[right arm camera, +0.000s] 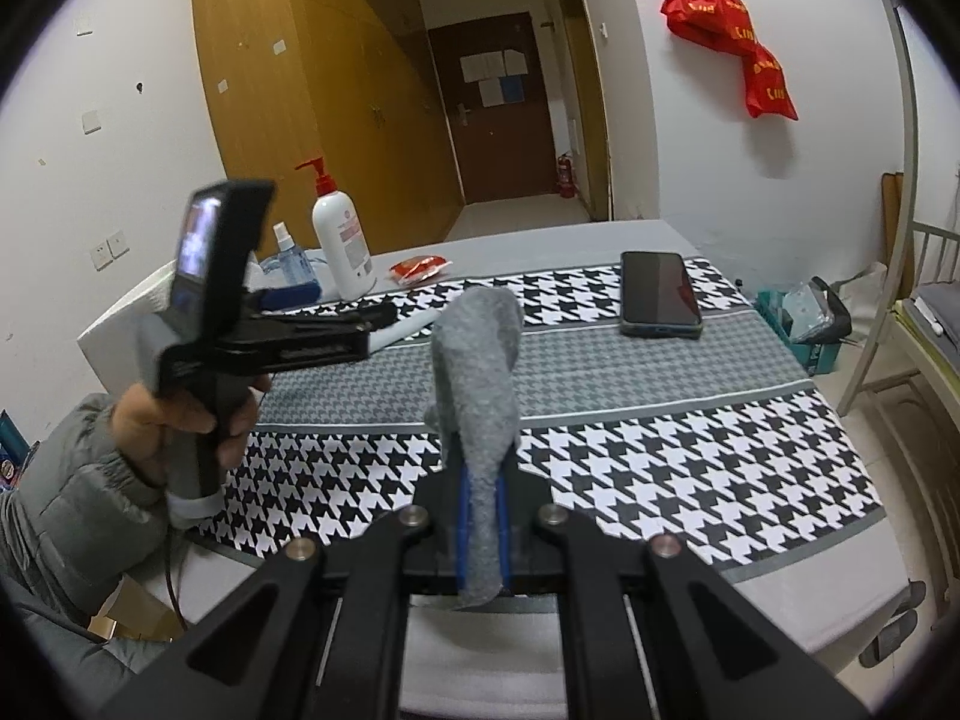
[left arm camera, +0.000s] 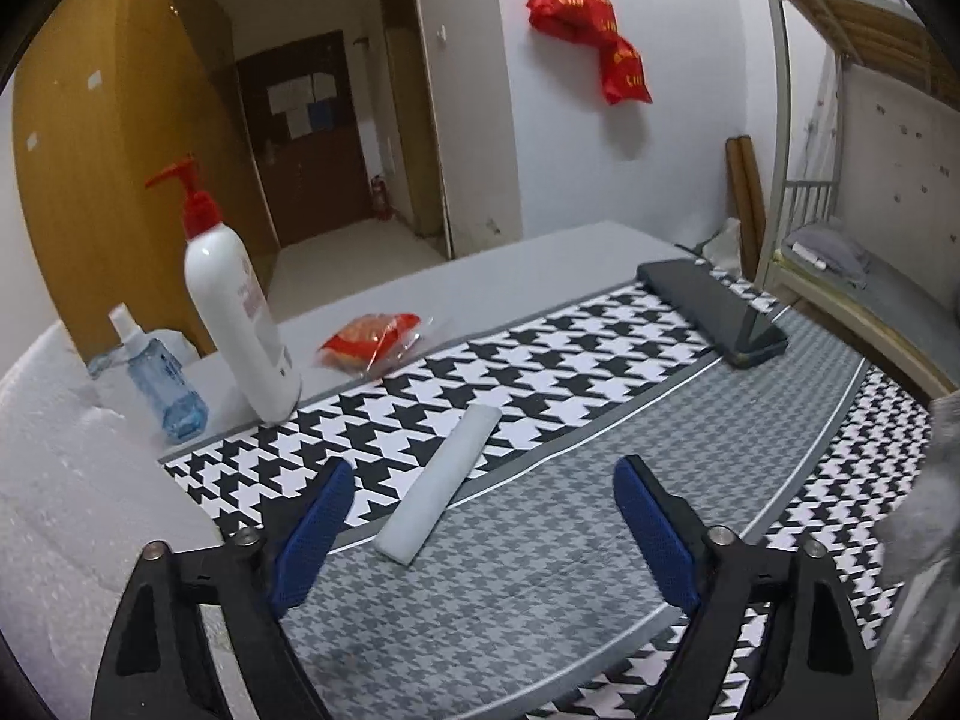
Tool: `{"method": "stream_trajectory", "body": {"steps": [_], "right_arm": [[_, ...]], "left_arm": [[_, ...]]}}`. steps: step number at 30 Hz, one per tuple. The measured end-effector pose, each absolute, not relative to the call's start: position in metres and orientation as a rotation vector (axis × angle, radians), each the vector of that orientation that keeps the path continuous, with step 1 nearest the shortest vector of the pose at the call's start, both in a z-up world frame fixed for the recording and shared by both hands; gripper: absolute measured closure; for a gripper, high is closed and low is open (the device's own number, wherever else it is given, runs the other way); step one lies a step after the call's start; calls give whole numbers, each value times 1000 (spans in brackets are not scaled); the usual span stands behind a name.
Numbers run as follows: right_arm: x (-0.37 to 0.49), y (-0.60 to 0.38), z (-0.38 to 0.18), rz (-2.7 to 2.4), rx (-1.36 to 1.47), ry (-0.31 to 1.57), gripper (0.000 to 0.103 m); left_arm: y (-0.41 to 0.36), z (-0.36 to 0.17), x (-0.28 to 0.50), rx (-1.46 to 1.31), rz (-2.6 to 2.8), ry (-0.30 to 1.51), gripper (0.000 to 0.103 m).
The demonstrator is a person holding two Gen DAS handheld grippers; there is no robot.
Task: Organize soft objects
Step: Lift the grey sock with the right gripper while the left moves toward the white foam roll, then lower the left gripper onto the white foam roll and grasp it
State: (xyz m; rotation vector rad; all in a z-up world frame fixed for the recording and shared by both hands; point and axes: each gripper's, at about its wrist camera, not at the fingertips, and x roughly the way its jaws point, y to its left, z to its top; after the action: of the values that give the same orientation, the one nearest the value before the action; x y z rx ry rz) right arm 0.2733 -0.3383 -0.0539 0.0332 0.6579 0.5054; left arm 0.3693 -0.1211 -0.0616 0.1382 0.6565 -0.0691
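Note:
My left gripper (left arm camera: pixel 480 480) is open and empty, hovering just above the houndstooth cloth (left arm camera: pixel 540 540). A white foam bar (left arm camera: pixel 441 483) lies on the cloth between and just beyond its blue fingers. My right gripper (right arm camera: pixel 480 474) is shut on a grey fuzzy sock (right arm camera: pixel 477 372), held above the cloth (right arm camera: pixel 660 468); the sock stands up out of the jaws and hangs below them. The sock's edge shows at the far right of the left wrist view (left arm camera: pixel 936 480). The left gripper (right arm camera: pixel 384 315) and the foam bar's end (right arm camera: pixel 402 333) show in the right wrist view.
A white pump bottle (left arm camera: pixel 240 312), a blue spray bottle (left arm camera: pixel 162 384) and a red snack packet (left arm camera: pixel 369 339) stand at the table's far left. A dark phone (left arm camera: pixel 714 312) lies at the far right. White foam sheeting (left arm camera: pixel 66 480) borders the left edge. A bunk bed (left arm camera: pixel 840 240) stands right.

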Motion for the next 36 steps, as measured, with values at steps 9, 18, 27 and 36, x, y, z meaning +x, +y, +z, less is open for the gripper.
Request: {"method": "stream_trajectory", "body": {"steps": [9, 18, 27, 36], "right_arm": [[272, -341, -57, 509, 38, 657, 93], [270, -342, -57, 513, 39, 648, 93], [259, -340, -53, 516, 28, 640, 93], [253, -340, -48, 512, 26, 630, 93]], "left_arm": [[-104, -89, 395, 117, -53, 736, 24], [-88, -103, 412, 22, -99, 852, 41], [-81, -109, 426, 26, -100, 880, 45], [-86, -107, 428, 98, -118, 882, 81]]}}
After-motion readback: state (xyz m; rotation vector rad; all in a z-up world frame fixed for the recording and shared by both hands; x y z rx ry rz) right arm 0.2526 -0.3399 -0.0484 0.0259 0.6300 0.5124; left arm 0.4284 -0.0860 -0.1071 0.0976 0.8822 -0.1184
